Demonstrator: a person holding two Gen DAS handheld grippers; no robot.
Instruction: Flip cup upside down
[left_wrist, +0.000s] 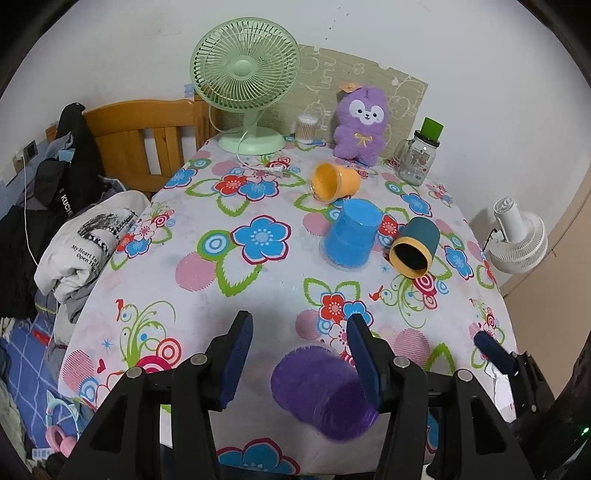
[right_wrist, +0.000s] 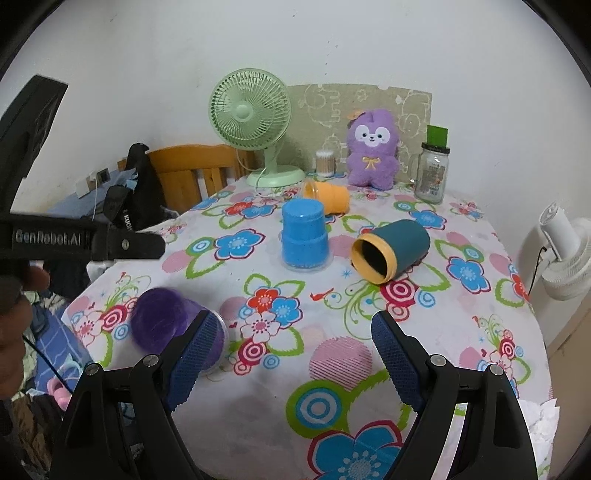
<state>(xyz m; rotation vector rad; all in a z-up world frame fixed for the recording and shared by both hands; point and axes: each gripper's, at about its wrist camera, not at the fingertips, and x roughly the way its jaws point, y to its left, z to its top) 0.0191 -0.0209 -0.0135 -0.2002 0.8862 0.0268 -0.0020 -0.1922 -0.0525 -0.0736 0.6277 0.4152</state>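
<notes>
A purple cup (left_wrist: 321, 391) lies tilted on the flowered tablecloth (left_wrist: 207, 280), blurred, just below my open left gripper (left_wrist: 299, 362); its right finger overlaps the cup, and I cannot tell whether they touch. It also shows in the right wrist view (right_wrist: 166, 321). My right gripper (right_wrist: 291, 362) is open and empty over the table's near side. A blue cup (right_wrist: 303, 236) stands upside down mid-table. A teal cup with a yellow rim (right_wrist: 391, 254) lies on its side to its right. An orange cup (right_wrist: 328, 197) lies on its side behind.
A green fan (right_wrist: 255, 122), a purple plush toy (right_wrist: 373, 147), a glass jar with a green lid (right_wrist: 432, 173) and a small swab jar (right_wrist: 325, 162) stand along the back. A wooden bed frame (left_wrist: 147, 140) with piled clothes is left. A white fan (right_wrist: 565, 254) is right.
</notes>
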